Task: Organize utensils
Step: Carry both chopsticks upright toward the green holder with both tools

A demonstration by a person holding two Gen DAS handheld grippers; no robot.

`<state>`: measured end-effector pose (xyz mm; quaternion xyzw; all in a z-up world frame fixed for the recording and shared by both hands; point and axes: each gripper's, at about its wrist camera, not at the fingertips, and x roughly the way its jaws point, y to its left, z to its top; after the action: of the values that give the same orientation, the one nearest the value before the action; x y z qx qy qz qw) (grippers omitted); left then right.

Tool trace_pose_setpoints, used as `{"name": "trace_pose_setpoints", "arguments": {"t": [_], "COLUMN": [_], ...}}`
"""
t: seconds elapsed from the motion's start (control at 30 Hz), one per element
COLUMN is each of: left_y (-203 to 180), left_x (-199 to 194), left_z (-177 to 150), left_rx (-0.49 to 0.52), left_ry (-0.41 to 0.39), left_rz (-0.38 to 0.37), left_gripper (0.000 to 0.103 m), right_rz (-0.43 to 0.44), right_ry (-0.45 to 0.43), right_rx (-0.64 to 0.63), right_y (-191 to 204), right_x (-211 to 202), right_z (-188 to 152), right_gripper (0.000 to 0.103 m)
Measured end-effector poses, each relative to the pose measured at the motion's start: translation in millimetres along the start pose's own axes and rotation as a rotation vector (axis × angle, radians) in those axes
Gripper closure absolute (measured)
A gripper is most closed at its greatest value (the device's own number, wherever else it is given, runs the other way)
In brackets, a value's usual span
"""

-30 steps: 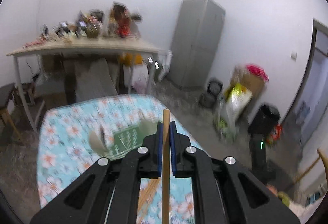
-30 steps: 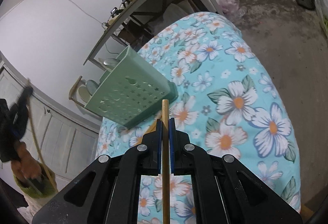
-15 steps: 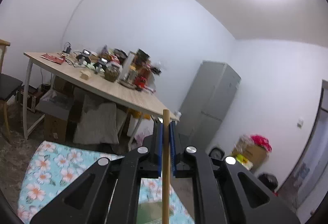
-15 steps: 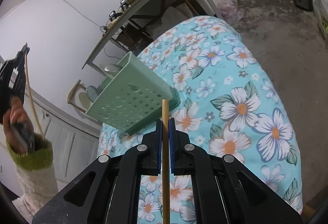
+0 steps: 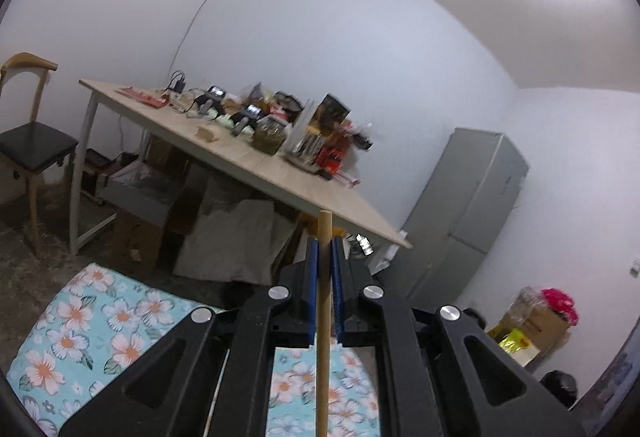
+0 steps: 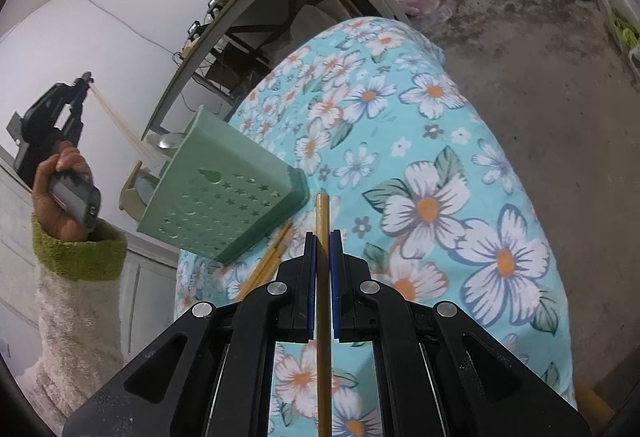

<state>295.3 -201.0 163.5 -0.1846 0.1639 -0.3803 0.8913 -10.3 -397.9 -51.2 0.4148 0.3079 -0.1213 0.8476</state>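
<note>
A wooden chopstick (image 5: pixel 323 277) is clamped in my left gripper (image 5: pixel 325 253), which points nearly level at the room beyond the floral table. From the right wrist view, that left gripper (image 6: pixel 82 83) hangs at the far left in a hand, its chopstick (image 6: pixel 120 125) slanting down toward the green utensil holder (image 6: pixel 216 197). The holder has star-shaped holes and holds spoons (image 6: pixel 170 140). My right gripper (image 6: pixel 323 241) is shut on another chopstick (image 6: pixel 322 229), just right of the holder's base. Two loose chopsticks (image 6: pixel 268 261) lie on the cloth beside the holder.
The floral tablecloth (image 6: pixel 440 177) covers the table, with bare concrete floor to its right. A cluttered wooden desk (image 5: pixel 240 157) stands behind, a chair (image 5: pixel 28 141) to its left and a grey cabinet (image 5: pixel 472 213) to its right. Boxes and bags (image 5: pixel 536 321) sit by the wall.
My left gripper swung up and rolled, so its view went from the green holder on the floral cloth to the desk and wall. In the right view it rose beside the holder. The right gripper edged closer.
</note>
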Motion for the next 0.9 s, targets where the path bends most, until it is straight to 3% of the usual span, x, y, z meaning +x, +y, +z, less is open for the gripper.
{"name": "trace_pose_setpoints", "arguments": {"t": [0.27,0.6,0.67,0.73,0.83,0.9], "left_y": [8.8,5.5,5.7,4.8,4.4,5.5], "left_x": [0.8,-24.8,-32.5,-41.6,-58.5,-71.8], "left_z": [-25.3,-41.2,-40.9,-39.2,-36.6,-34.2], "left_rx": [0.044,0.121,0.121,0.124,0.129,0.12], "left_ry": [0.034,0.069,0.078,0.071,0.049,0.044], "left_rz": [0.082,0.112,0.108,0.106,0.11,0.106], "left_gripper": [0.097,0.095,0.082,0.063,0.048,0.045], "right_rz": [0.006,0.025,0.036,0.043,0.064,0.079], "right_ry": [0.014,0.001,-0.017,-0.034,-0.067,-0.093], "right_rx": [0.009,-0.014,-0.041,-0.066,-0.114,-0.155], "right_y": [-11.4,-6.5,2.2,11.5,30.3,46.0], "right_x": [1.0,-14.2,-22.8,-28.4,-40.2,-48.2], "right_z": [-0.7,-6.0,-3.8,-0.2,8.0,15.5], "right_gripper": [0.098,0.098,0.098,0.098,0.098,0.098]}}
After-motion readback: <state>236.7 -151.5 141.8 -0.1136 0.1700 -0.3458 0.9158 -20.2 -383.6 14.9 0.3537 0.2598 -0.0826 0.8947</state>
